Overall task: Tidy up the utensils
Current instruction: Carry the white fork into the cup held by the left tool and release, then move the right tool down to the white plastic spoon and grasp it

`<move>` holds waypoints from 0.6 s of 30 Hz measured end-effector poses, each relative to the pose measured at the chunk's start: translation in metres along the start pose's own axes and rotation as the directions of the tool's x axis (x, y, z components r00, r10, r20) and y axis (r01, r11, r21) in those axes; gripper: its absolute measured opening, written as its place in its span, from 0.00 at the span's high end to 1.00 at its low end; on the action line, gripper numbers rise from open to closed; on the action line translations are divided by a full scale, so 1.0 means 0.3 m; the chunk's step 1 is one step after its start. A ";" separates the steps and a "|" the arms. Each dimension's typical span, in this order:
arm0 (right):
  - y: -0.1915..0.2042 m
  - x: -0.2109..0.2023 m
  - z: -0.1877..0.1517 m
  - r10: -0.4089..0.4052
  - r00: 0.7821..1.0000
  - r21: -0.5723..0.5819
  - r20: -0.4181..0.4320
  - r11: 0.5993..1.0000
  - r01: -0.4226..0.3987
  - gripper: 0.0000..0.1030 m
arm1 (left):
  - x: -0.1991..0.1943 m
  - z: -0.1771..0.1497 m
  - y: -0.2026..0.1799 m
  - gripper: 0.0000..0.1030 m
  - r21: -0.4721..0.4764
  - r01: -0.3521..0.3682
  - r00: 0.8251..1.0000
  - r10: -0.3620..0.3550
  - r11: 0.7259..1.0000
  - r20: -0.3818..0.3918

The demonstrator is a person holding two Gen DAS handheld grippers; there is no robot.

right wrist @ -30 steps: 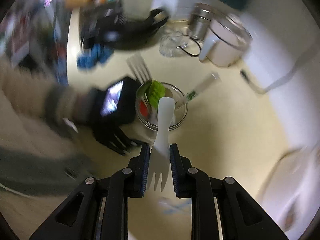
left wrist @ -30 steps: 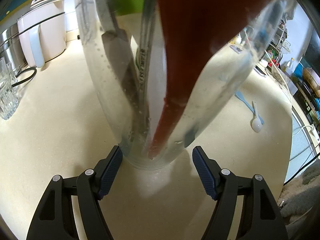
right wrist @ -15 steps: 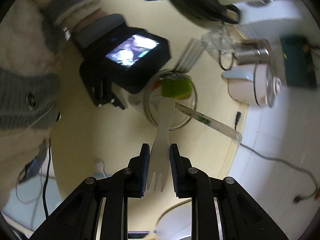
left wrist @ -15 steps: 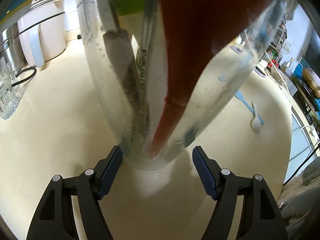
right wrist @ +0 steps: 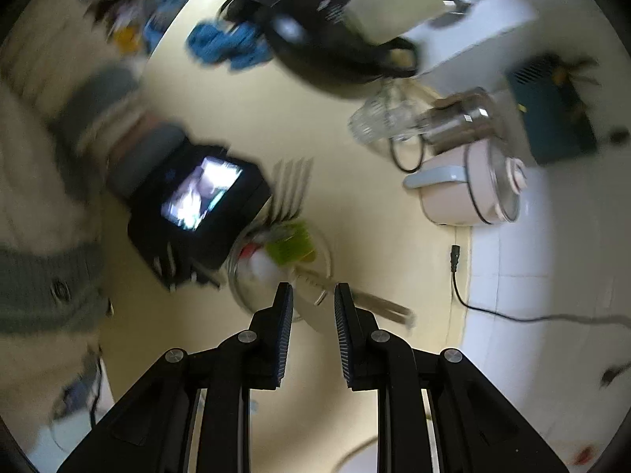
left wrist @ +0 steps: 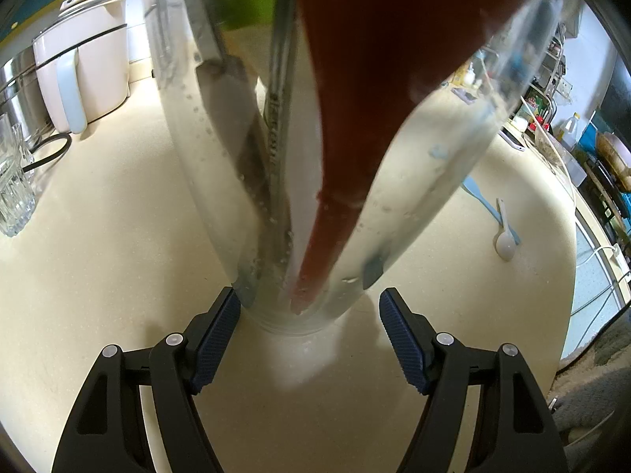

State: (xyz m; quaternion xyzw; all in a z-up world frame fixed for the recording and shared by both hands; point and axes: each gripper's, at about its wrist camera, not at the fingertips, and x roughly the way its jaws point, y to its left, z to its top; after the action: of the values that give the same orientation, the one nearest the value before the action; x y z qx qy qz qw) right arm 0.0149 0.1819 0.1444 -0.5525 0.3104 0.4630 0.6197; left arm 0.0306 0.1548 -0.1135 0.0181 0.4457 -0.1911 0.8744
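Observation:
In the left wrist view a clear glass jar [left wrist: 414, 197] stands on the cream counter between the fingers of my left gripper [left wrist: 310, 295]. The left pad touches its base and the right pad stands apart, so the gripper is open. Inside are a red spatula [left wrist: 374, 79], a green brush and metal handles. In the blurred right wrist view my right gripper [right wrist: 313, 287] hangs over the jar [right wrist: 236, 276], shut on a white fork [right wrist: 311, 309] whose handle end reaches the jar's mouth. A green brush head [right wrist: 292, 242] and metal fork tines [right wrist: 292, 189] stick out.
A pink-white pot [left wrist: 79, 79] and a ribbed glass [left wrist: 12, 189] stand at the left. A blue spatula and a white spoon [left wrist: 504, 242] lie at the right. The right wrist view shows a black pan [right wrist: 327, 39], a blue cloth [right wrist: 224, 45] and a cable [right wrist: 457, 264].
My right gripper has rolled and moved closer over the jar with the white fork, whose handle end now sits at the jar's mouth. The left gripper and jar have not moved.

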 end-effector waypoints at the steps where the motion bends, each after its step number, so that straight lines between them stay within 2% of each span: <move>1: -0.019 -0.016 -0.009 0.005 1.000 0.047 0.022 0.999 -0.006 0.80 | 0.000 0.000 0.000 0.26 0.000 0.000 1.000 0.000 1.000 0.000; 4: -0.085 -0.066 -0.055 0.009 0.995 0.206 0.098 0.978 -0.029 0.80 | 0.000 0.000 0.001 0.26 0.000 0.000 1.000 0.000 1.000 0.000; 6: -0.129 -0.088 -0.098 0.010 0.990 0.316 0.138 0.947 -0.054 0.80 | 0.000 0.000 0.000 0.26 0.000 0.000 1.000 0.000 1.000 0.000; 10: -0.194 -0.125 -0.234 0.017 0.972 0.540 0.233 0.829 -0.144 0.80 | -0.014 -0.005 -0.014 0.26 0.001 -0.001 1.000 0.001 1.000 0.000; 13: -0.220 -0.142 -0.373 -0.007 0.946 0.695 0.325 0.679 -0.234 0.80 | -0.014 -0.005 -0.014 0.26 0.001 -0.001 1.000 0.001 1.000 0.000; 15: -0.225 -0.145 -0.484 -0.044 0.928 0.784 0.369 0.551 -0.286 0.79 | -0.016 -0.005 -0.013 0.26 0.002 -0.003 1.000 0.003 1.000 0.000; 18: -0.220 -0.114 -0.638 -0.092 0.930 0.877 0.356 0.378 -0.298 0.79 | -0.018 -0.005 -0.013 0.26 0.003 -0.004 1.000 0.004 1.000 0.000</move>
State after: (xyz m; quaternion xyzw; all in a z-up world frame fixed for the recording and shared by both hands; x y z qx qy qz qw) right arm 0.0868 -0.0094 0.1637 -0.0036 0.4344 0.3400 0.8341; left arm 0.0253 0.1532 -0.1097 0.0201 0.4455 -0.1902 0.8746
